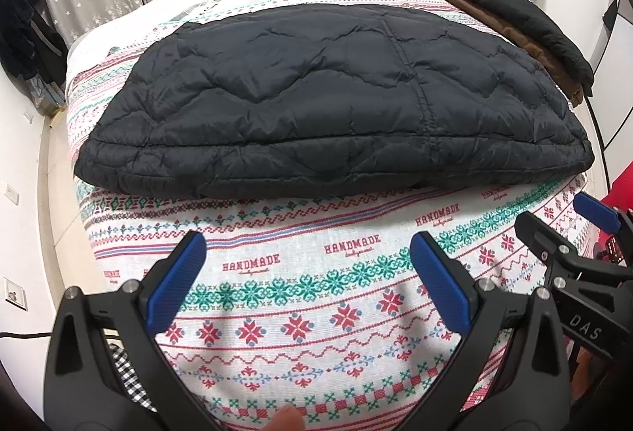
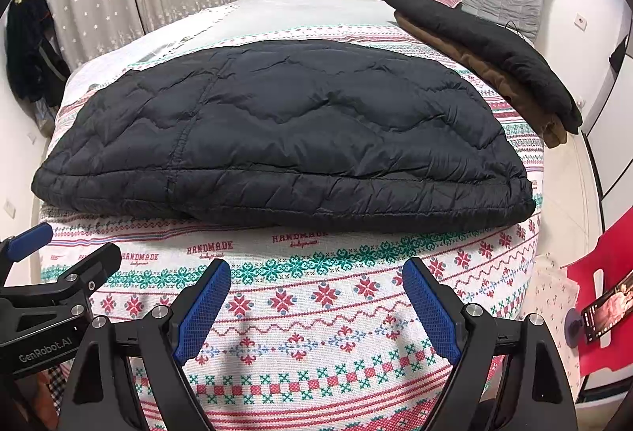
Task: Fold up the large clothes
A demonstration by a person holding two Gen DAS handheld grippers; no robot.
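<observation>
A dark quilted jacket point(image 1: 316, 98) lies across the middle of the frame as a compact, squared-off bundle on a bed point(image 1: 300, 312) covered with a patterned sheet, suggesting the folding is largely done. The left gripper point(image 1: 306, 272) and right gripper point(image 2: 316, 296) hover at bottom center, jaws spread wide and holding nothing, just short of the near edge. Folded black and brown garments point(image 2: 514, 67) are stacked at upper right; any remaining fold or placement looks minor.
</observation>
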